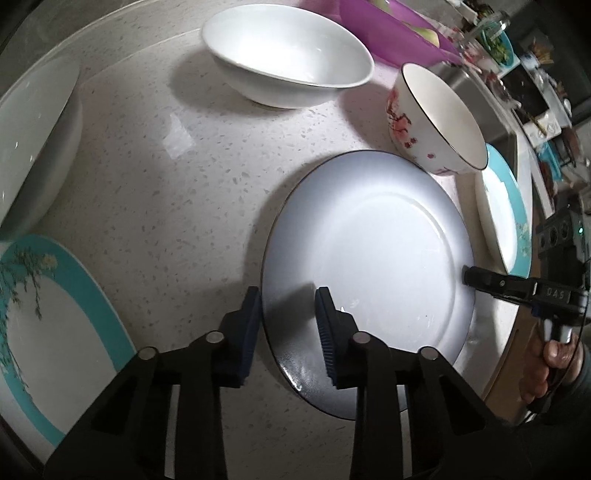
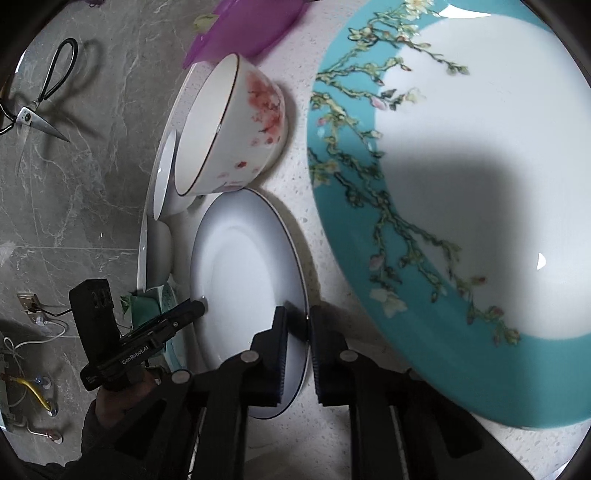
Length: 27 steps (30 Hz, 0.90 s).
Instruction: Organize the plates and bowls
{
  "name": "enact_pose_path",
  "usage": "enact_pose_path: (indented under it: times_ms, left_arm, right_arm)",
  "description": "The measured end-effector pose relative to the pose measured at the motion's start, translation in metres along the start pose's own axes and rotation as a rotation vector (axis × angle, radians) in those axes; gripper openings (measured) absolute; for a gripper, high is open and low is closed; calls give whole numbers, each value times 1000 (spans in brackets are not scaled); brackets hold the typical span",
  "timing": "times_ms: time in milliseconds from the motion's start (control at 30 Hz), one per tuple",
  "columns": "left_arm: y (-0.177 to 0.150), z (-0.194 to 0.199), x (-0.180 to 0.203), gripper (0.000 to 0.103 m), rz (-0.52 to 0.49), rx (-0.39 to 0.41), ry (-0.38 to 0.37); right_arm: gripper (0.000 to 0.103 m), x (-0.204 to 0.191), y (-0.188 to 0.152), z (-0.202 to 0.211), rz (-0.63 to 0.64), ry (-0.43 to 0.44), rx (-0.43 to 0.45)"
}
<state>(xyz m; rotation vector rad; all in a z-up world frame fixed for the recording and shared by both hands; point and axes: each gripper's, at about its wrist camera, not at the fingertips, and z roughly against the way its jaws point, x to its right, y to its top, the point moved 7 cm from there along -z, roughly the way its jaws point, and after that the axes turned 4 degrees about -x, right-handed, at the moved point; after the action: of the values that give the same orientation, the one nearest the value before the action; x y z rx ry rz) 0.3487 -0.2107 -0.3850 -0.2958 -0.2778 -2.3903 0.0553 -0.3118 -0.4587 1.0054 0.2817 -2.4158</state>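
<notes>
While both sets of fingers are on the same grey plate [image 1: 369, 251], nothing looks sorted yet, so my read is the task is near its start. Left fingers [image 1: 247, 332] straddle the plate's near rim, outer pad against the edge, inner one on the plate face. That reads as a pinch, tho the view is steep. Right fingers [image 2: 275, 350] are closed tight on the opposite rim, w/ the edge nipped between the pads. The plate sits mid tabletop [image 1: 166, 184]; can't tell if it's off the surface yet.

Outward from there:
- The blossom bowl [image 1: 436, 118] stands just beyond the plate, v. close to its far rim.
- One teal plate [image 1: 521, 206] is beside that bowl, and a second teal plate [image 1: 74, 295] is well apart on the other side.
- The white bowl [image 1: 288, 55] and a big white bowl [image 1: 37, 147] each stand alone, not nested.
- A purple basin [image 1: 388, 33] is at the back.

Left to do, prob.: stack grey plate w/ the teal pair, then nest the bowls. No stack is visible so far.
</notes>
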Motion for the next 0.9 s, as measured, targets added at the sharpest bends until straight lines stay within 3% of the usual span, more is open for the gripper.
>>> enact_pose_path:
  times_ms: [433, 667, 900]
  left_arm:
    - [-35, 6, 6, 25, 48, -3, -18]
    - [-80, 35, 14, 25, 94, 39, -22]
    - [-149, 61, 16, 25, 166, 82, -2]
  right_arm:
    - [15, -7, -9, 8, 23, -28, -6]
    - [15, -21, -28, 22, 91, -38, -17]
    - [15, -32, -59, 21, 194, -56, -81]
